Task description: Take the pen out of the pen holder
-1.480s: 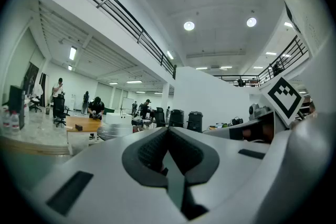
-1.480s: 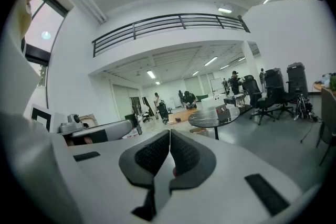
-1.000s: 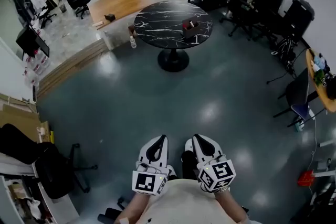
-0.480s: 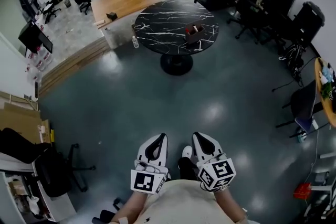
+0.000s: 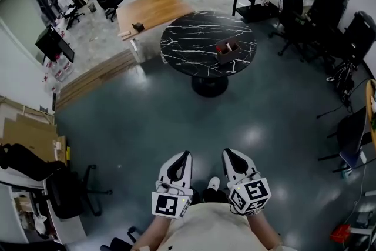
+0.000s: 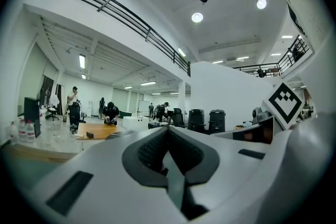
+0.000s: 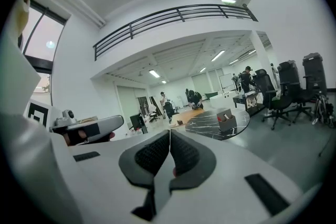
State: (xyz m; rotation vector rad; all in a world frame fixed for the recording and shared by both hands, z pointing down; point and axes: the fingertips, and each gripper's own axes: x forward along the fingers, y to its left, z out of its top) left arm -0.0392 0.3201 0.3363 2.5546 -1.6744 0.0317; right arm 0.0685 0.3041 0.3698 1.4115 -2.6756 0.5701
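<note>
far off, pen holder point(image 5: 228, 50) on round black table point(image 5: 188, 44), left gripper point(image 5: 186, 154) and right gripper point(image 5: 227, 151) both closed, empty

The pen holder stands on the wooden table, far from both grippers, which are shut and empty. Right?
Not quite: the head view shows the pen holder on the round black marble table, not the wooden table behind it. It is indeed far from the left gripper and right gripper, both shut and empty.
</note>
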